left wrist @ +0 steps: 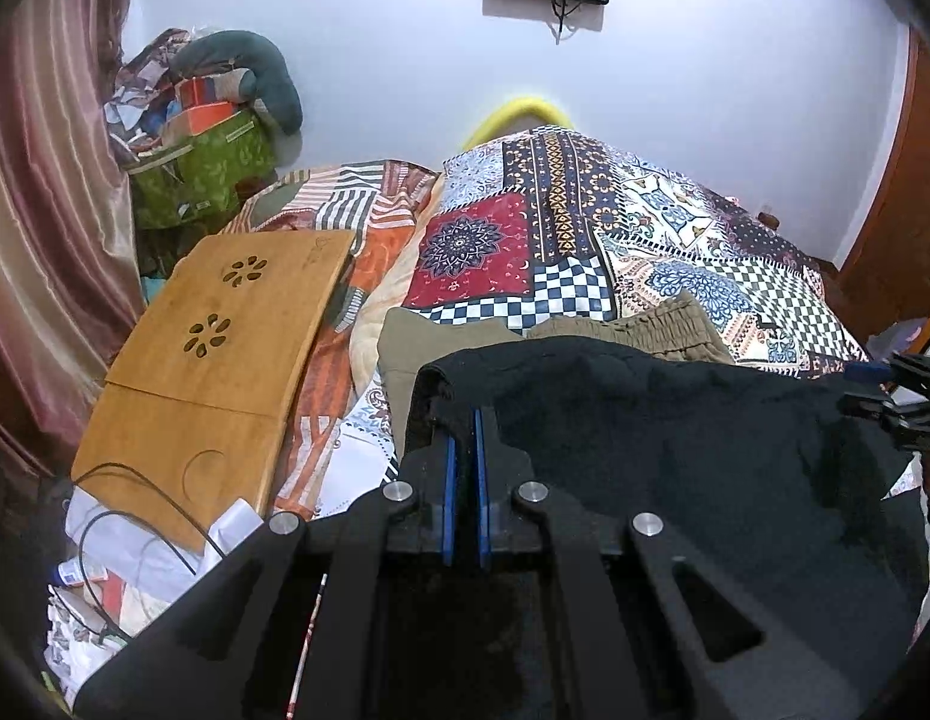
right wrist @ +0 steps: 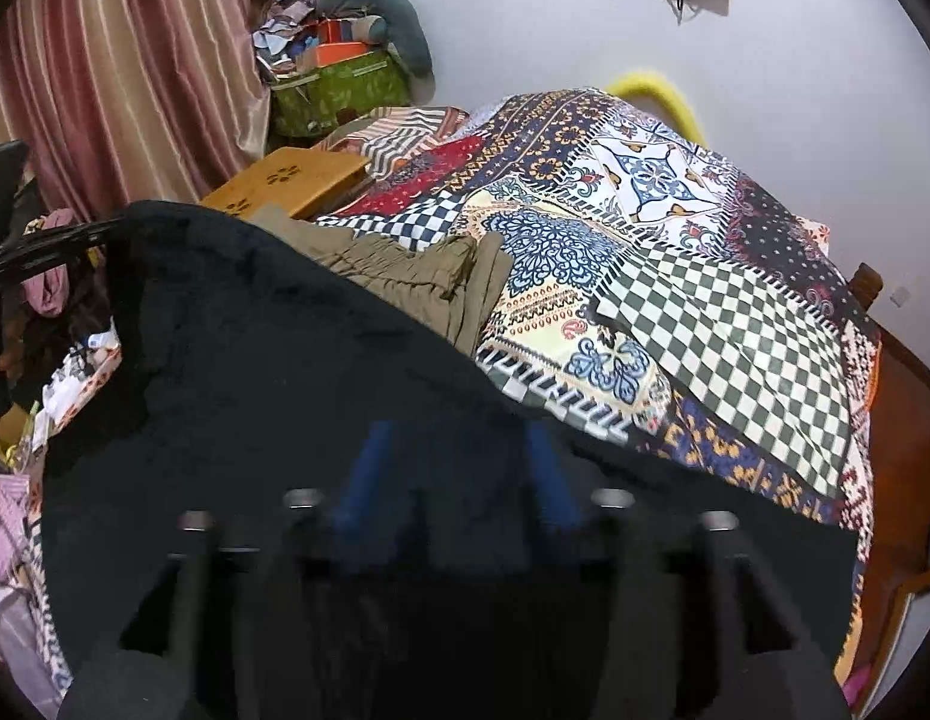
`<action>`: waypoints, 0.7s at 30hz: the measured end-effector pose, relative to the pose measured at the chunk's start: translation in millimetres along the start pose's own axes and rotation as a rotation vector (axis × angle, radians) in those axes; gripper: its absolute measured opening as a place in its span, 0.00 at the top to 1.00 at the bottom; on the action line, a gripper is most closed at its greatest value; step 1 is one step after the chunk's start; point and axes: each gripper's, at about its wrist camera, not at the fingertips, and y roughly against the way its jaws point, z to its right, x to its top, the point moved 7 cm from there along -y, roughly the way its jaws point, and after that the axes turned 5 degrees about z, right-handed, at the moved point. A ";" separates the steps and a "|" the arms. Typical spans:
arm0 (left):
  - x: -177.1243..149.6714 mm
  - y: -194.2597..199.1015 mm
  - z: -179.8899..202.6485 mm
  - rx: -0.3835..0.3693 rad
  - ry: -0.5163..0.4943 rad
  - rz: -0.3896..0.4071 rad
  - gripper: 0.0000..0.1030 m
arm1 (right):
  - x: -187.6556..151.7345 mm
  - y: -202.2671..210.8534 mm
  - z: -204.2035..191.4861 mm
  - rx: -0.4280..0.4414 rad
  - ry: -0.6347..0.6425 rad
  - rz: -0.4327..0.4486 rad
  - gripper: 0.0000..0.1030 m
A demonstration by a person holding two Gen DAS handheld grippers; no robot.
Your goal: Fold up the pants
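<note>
Black pants (left wrist: 675, 438) lie spread over the near part of the bed and also fill the lower half of the right wrist view (right wrist: 273, 372). My left gripper (left wrist: 465, 420) is shut on the pants' left corner, the blue pads pressed close with black cloth between them. My right gripper (right wrist: 459, 450) is blurred; its blue pads stand apart with black cloth over and around them. It shows at the right edge of the left wrist view (left wrist: 885, 402), at the pants' right edge. Folded olive pants (left wrist: 585, 330) lie just beyond on the bedspread.
A patchwork bedspread (left wrist: 585, 228) covers the bed. A wooden lap tray (left wrist: 213, 360) lies on the bed's left side, with cables and clutter in front of it. A green bag (left wrist: 195, 174) with a pile stands by the curtain. A wooden bed frame (right wrist: 903, 480) runs along the right.
</note>
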 end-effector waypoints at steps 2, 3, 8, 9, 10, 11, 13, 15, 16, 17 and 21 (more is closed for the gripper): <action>-0.3 -2.9 0.3 0.001 -0.010 0.003 0.95 | 2.5 -20.7 4.6 0.002 0.004 -0.039 0.50; -0.2 -4.3 0.0 -0.001 -0.012 0.005 0.96 | 2.3 -28.1 5.7 0.007 0.001 -0.056 0.50; -0.3 -12.5 -0.8 -0.015 -0.015 0.010 0.96 | -8.2 -82.8 10.1 0.076 -0.013 -0.196 0.50; 0.0 -14.3 -0.7 -0.016 -0.019 0.012 0.96 | -10.7 -88.2 9.5 0.087 -0.012 -0.209 0.50; -0.2 -15.4 -0.5 -0.016 -0.021 0.013 0.96 | -11.8 -92.5 9.8 0.102 -0.019 -0.208 0.50; -0.8 -16.4 0.0 -0.018 -0.021 0.014 0.96 | -11.3 -93.3 10.3 0.111 -0.029 -0.206 0.52; -0.9 -18.9 -0.2 -0.023 -0.020 0.016 0.96 | -8.7 -90.2 13.1 0.100 -0.059 -0.178 0.68; -0.4 -20.7 -0.1 -0.022 -0.019 0.016 0.96 | -10.0 -88.3 13.2 0.093 -0.070 -0.175 0.99; -0.2 -20.8 0.0 -0.023 -0.017 0.016 0.96 | -12.1 -86.1 11.4 0.081 -0.064 -0.164 0.98; 0.0 -20.4 0.1 -0.024 -0.016 0.017 0.96 | -14.0 -83.6 8.8 0.072 -0.045 -0.157 0.98; 1.1 -11.2 0.9 -0.029 -0.013 0.026 0.96 | -19.6 -68.3 -8.2 0.071 0.009 -0.137 0.98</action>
